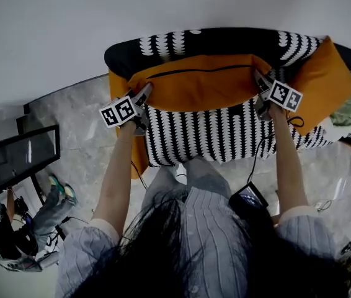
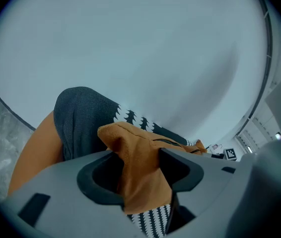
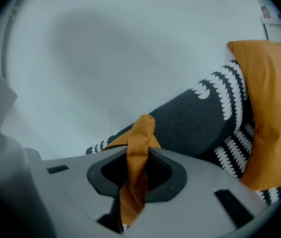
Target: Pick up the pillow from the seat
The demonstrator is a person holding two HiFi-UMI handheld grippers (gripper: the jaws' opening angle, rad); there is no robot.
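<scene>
An orange pillow (image 1: 194,82) lies across the black-and-white patterned seat (image 1: 200,132), against its backrest. At the pillow's left corner is my left gripper (image 1: 146,92), and the left gripper view shows that bunched orange corner (image 2: 140,152) held between its jaws (image 2: 140,177). My right gripper (image 1: 259,82) is at the pillow's right corner. In the right gripper view a thin fold of orange fabric (image 3: 143,133) is pinched tight between its jaws (image 3: 135,175).
A second orange pillow (image 1: 324,79) leans at the seat's right end, also in the right gripper view (image 3: 274,108). Orange fabric (image 1: 137,157) hangs down the seat's left side. A monitor (image 1: 14,157) and a seated person (image 1: 14,241) are on the marble floor at left.
</scene>
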